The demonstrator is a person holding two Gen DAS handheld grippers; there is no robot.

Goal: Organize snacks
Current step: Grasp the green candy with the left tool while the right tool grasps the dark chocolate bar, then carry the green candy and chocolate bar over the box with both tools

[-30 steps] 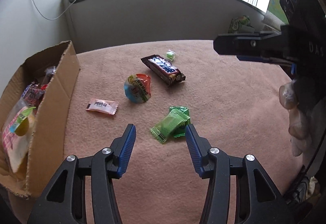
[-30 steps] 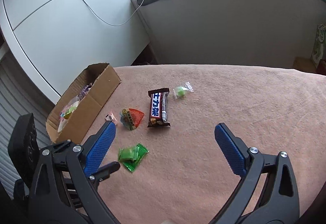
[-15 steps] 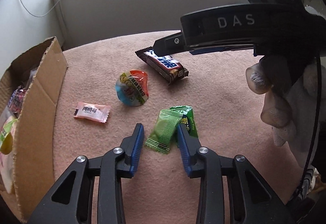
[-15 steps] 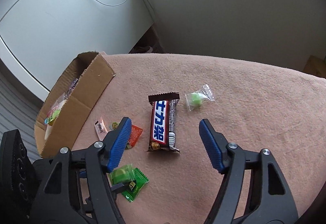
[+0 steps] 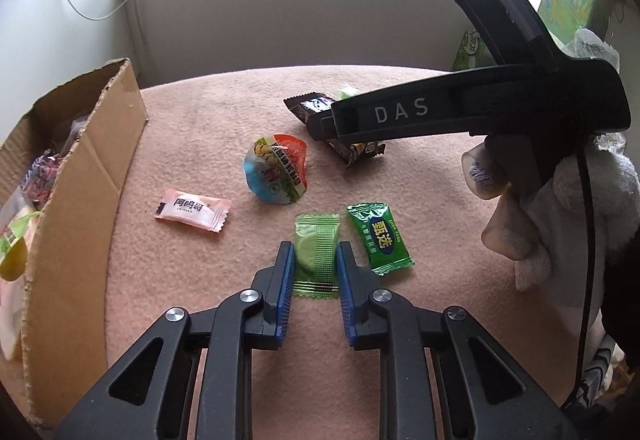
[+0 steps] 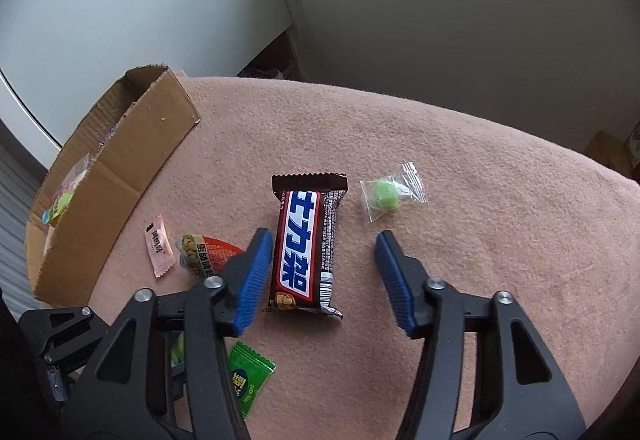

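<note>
Brown chocolate bar [image 6: 306,246] with blue-white lettering; pale green ribbed candy [image 5: 317,254].

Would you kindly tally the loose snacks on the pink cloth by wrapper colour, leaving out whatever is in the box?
Green: 2, light green candy and dark green candy
Pink: 1, pink candy
Brown: 1, chocolate bar
Clear: 1, bagged green sweet
Multicoloured: 1, jelly cup
Total: 6

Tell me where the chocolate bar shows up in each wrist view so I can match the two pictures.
Left wrist view: the chocolate bar lies upper middle, partly hidden behind the right gripper's black body.
Right wrist view: the chocolate bar lies lengthwise at centre, between the blue fingers of the right gripper.
Shared landmark: the cardboard box, at the left edge in both views.
</note>
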